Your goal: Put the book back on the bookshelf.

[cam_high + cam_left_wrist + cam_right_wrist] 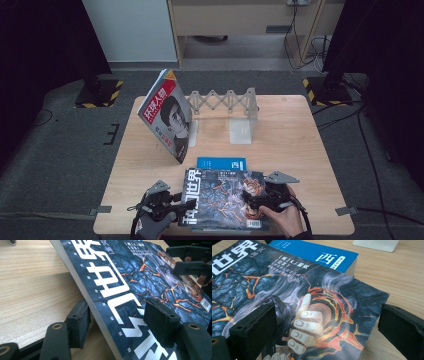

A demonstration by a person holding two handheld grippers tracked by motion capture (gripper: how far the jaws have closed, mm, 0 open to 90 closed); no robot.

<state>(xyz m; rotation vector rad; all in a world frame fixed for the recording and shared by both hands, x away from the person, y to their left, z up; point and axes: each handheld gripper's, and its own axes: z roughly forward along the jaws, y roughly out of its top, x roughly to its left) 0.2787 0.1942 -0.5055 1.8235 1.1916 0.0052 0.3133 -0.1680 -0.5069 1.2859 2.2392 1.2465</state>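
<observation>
The dark magazine [222,200] lies at the table's [300,130] six o'clock edge, thick, floppy and glossy, best gripped at its spine, with left gripper [167,199] and right gripper [260,197] straddling opposite edges, both unclenched.

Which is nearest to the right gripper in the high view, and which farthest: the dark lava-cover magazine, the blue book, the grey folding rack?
1. Dark lava-cover magazine: at the right gripper.
2. Blue book: just behind it.
3. Grey folding rack: at the table's far edge.

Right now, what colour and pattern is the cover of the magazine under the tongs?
Dark blue-black cracked rock with glowing orange veins and white title characters: magazine, clearest in the left gripper view.
</observation>
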